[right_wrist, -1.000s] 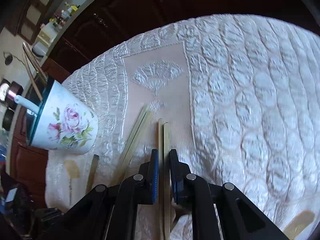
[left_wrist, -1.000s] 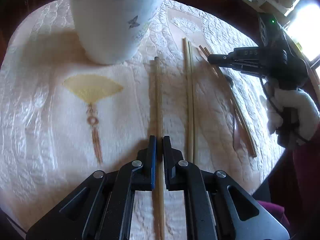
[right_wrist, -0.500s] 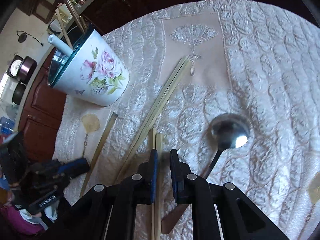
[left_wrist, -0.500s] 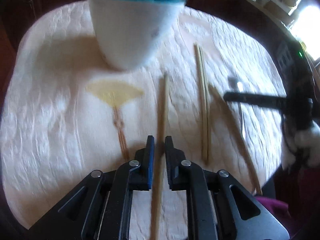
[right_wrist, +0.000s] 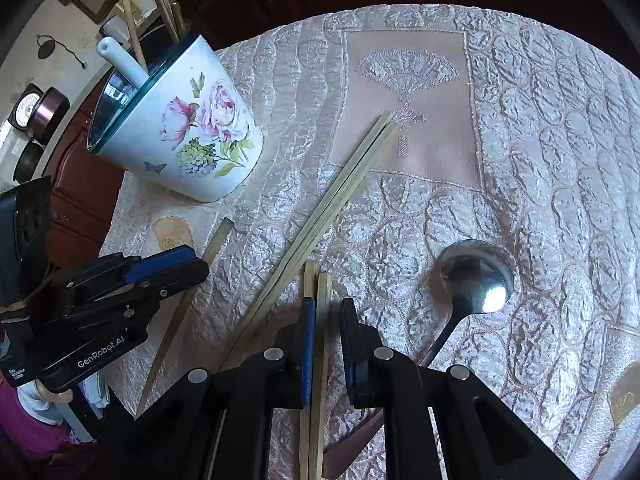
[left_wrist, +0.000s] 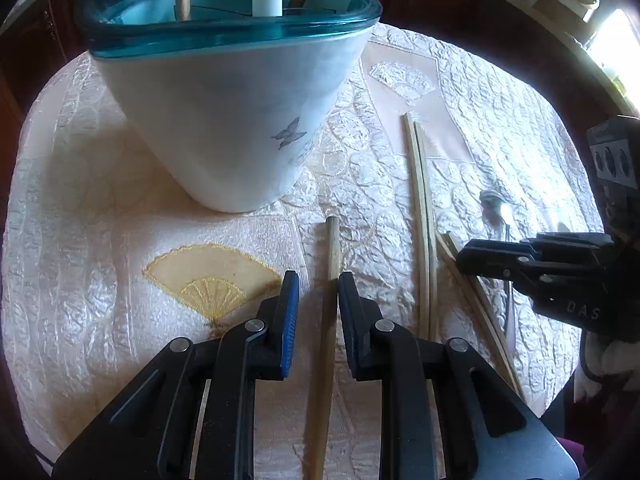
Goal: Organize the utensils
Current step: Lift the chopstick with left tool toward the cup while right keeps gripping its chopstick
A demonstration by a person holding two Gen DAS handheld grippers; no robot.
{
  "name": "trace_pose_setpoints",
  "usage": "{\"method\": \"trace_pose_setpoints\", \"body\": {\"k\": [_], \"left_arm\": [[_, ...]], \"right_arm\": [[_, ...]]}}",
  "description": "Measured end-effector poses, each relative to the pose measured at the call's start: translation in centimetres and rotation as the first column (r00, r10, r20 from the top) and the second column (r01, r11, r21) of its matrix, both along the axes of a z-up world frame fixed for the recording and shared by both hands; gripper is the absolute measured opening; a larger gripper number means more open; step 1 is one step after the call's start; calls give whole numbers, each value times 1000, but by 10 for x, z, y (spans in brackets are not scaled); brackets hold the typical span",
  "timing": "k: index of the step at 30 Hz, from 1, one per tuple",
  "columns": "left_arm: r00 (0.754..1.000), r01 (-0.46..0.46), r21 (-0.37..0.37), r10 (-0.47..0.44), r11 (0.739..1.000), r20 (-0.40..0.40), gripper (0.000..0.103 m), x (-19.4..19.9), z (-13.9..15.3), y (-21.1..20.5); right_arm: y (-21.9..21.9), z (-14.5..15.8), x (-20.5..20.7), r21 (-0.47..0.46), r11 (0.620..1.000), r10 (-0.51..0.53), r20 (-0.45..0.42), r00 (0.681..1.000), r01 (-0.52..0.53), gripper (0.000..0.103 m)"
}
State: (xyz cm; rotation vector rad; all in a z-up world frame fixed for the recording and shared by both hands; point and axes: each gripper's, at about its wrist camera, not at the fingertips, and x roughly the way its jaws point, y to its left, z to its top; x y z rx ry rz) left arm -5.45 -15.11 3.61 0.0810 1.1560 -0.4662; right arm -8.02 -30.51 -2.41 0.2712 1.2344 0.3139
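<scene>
- White ceramic holder with a teal glass rim and rose print point(right_wrist: 188, 128), upper left of the right wrist view, already stands loaded: a white ladle-type handle point(right_wrist: 120, 58) and several wooden sticks point(right_wrist: 130, 20) rise out of it (that part looks done).
- Left on the quilted cream tablecloth point(right_wrist: 540, 160): a single round light-wood chopstick point(left_wrist: 330, 280), a flat pale bamboo pair point(right_wrist: 332, 204) lying diagonally at frame centre, a second pale pair point(right_wrist: 320, 320) at lower centre, and a shiny metal spoon point(right_wrist: 476, 280) at right centre.
- Left gripper point(left_wrist: 318, 296), bottom centre of its view: jaws have just been opening; the single chopstick lies between the pads with a gap on the blue pad's side, so it reads as let go, not clamped. Its tip stops just short of the holder's base.
- Right gripper point(right_wrist: 326, 328), bottom centre of its view: jaws narrow, straddling the second pair; the left pad is against the sticks, a sliver of gap shows at the right one (grip cannot be told).
- Judgement: roughly midway; four loose items remain outside the holder.
</scene>
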Motion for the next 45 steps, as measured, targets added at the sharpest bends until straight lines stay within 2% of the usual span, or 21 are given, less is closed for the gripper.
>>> {"method": "trace_pose_setpoints", "body": {"k": [5, 8, 12, 17, 20, 22, 24, 26, 28, 32, 37, 45], "left_arm": [[1000, 3, 10, -3, 1000, -1, 24, 5, -3, -6], [1000, 9, 13, -9, 1000, -1, 26, 10, -1, -10], [1000, 18, 19, -18, 1000, 3, 34, 14, -2, -12], [999, 46, 54, -47, 997, 16, 37, 17, -4, -19], [998, 65, 69, -66, 995, 14, 37, 20, -6, -24], [997, 69, 64, -70, 996, 13, 36, 21, -6, -27], [997, 69, 59, -70, 996, 15, 7, 24, -6, -29], [998, 65, 29, -65, 997, 4, 6, 25, -5, -25], [998, 56, -31, -56, 998, -4, 6, 23, 1, -14], [999, 34, -128, -33, 991, 11, 6, 16, 25, 11], [996, 29, -189, -13, 981, 87, 6, 0, 67, 38], [979, 39, -266, 16, 963, 204, 6, -25, 133, 67]], "right_arm": [[10, 1, 4, -43, 999, 28, 26, 999, -27, 11], [3, 5, 8, -98, 995, 4, 32, 999, 0, 8], [3, 6, 8, -68, 998, -9, 14, 1000, 9, 8], [13, 5, 2, -55, 998, -2, -7, 1000, 2, 10], [-3, 2, 3, -13, 999, -29, -12, 1000, 29, 9], [-8, 0, 12, 3, 1000, -30, -2, 1000, 30, 9], [-9, 1, 19, 0, 1000, -18, 5, 1000, 18, 8], [-10, 14, 18, 15, 1000, -13, 28, 1000, 12, 8], [-16, 36, 10, 54, 998, -18, 81, 997, 14, 7], [-26, 69, 0, 71, 997, -22, 162, 986, 10, 6], [-36, 110, -17, 98, 995, -26, 276, 961, -1, 6], [-42, 159, -34, 104, 995, -35, 385, 922, -5, 6]]}}
